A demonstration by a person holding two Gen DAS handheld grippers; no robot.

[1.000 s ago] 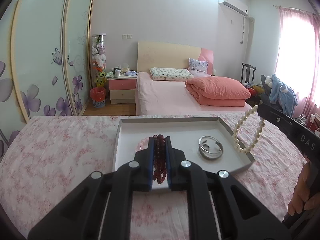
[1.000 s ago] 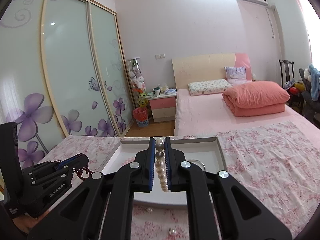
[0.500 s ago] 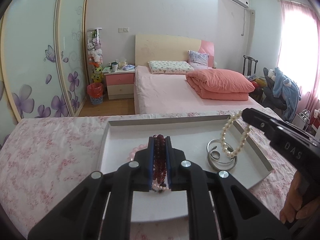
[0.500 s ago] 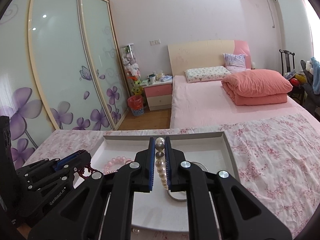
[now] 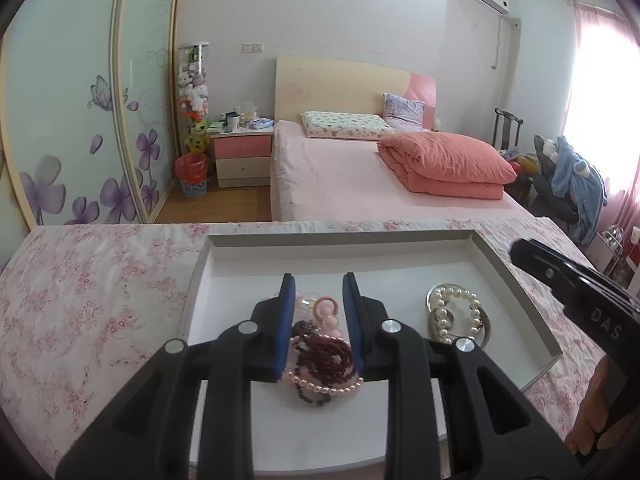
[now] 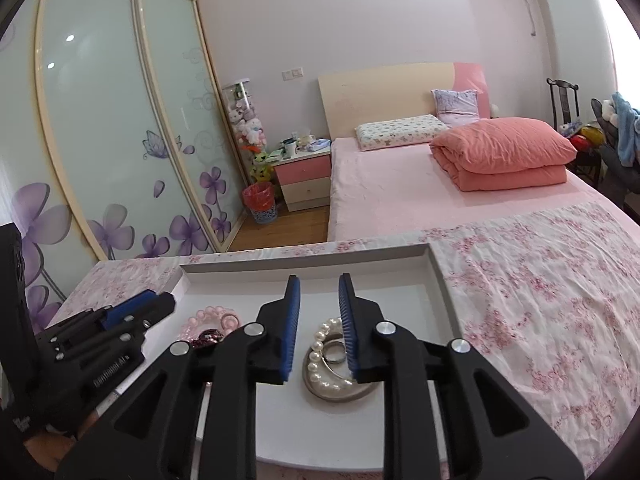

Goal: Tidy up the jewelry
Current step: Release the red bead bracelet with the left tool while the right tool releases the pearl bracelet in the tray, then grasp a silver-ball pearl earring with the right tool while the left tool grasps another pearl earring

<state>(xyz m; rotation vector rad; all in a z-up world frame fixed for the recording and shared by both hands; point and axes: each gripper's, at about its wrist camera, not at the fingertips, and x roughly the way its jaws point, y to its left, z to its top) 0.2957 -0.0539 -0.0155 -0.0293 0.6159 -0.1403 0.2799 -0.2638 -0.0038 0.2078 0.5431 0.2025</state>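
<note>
Left wrist view has the left gripper (image 5: pixel 319 316) sitting low over the white tray (image 5: pixel 516 284), jaws just parted, with the dark red bead bracelet (image 5: pixel 324 360) dropped in a heap between the blue pads, loose now, nothing pinching it. It lies on a pink bead bracelet (image 5: pixel 326 312) around 6 o'clock in the tray, with a thin pale pink strand (image 5: pixel 320 387) looped under it.

Over at 3 o'clock from that pile, the white pearl bracelet (image 6: pixel 320 350) rests on the silver bangles (image 6: pixel 340 392). The right gripper (image 6: pixel 319 320) has also just been opening; from its own camera the pearls sit below the spread pads, released.

So both drops look done, judging by how things lie. To finish the step cleanly, each claw probably wants to open a touch wider first, then lift straight up and back, so the ribbed pads don't snag a strand and drag it out over the tray wall onto the flowered cloth (image 6: pixel 540 300). The red beads look tangle-prone, so a slow pull-out seems smart.
</note>
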